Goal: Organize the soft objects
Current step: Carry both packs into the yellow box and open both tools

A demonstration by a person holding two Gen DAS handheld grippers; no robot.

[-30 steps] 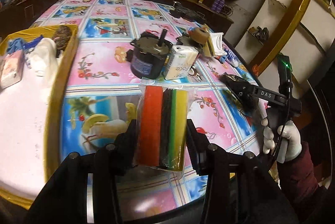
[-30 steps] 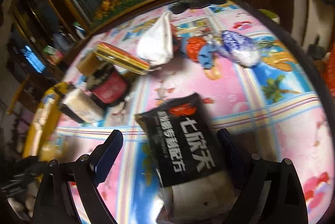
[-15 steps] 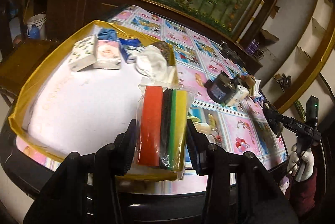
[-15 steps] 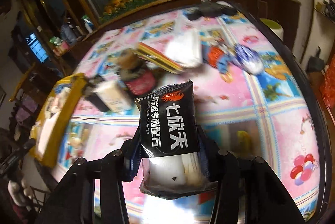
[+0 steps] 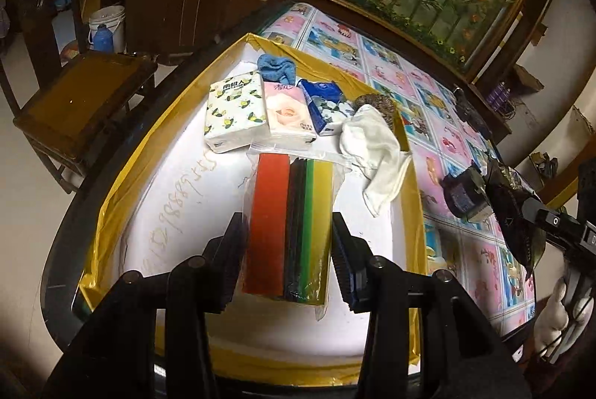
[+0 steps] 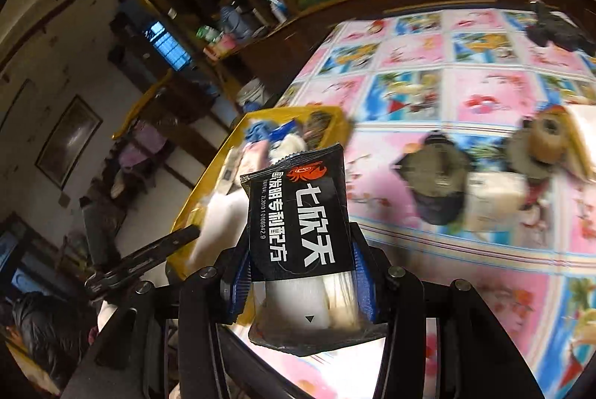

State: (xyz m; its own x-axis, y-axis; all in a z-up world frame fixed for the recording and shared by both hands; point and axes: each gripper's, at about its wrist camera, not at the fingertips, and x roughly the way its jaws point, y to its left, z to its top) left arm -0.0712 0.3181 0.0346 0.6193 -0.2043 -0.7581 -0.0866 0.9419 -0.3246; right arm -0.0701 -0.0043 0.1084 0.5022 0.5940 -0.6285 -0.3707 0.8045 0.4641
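Note:
My left gripper (image 5: 287, 261) is shut on a clear bag of coloured sponges (image 5: 288, 227) (red, black, green, yellow), held over the white inside of a yellow-rimmed tray (image 5: 123, 175). The tray holds three tissue packs (image 5: 238, 108), a blue cloth (image 5: 276, 66), a white cloth (image 5: 374, 149) and a brown scrubber (image 5: 378, 101). My right gripper (image 6: 298, 281) is shut on a black packet with white characters (image 6: 301, 224), held above the table near the tray (image 6: 186, 212). That packet also shows at the right of the left wrist view (image 5: 514, 209).
A patterned pink-and-blue tablecloth (image 6: 465, 101) covers the round table. A dark jar (image 6: 439, 190), a white box (image 6: 495, 194) and a brown roll (image 6: 547, 134) lie on it. A wooden chair (image 5: 82, 101) and a white bucket (image 5: 108, 26) stand left of the table.
The left gripper carried the sponge bag left from over the tablecloth to over the tray. The right gripper closed on the black packet, lifted it and swung toward the tray.

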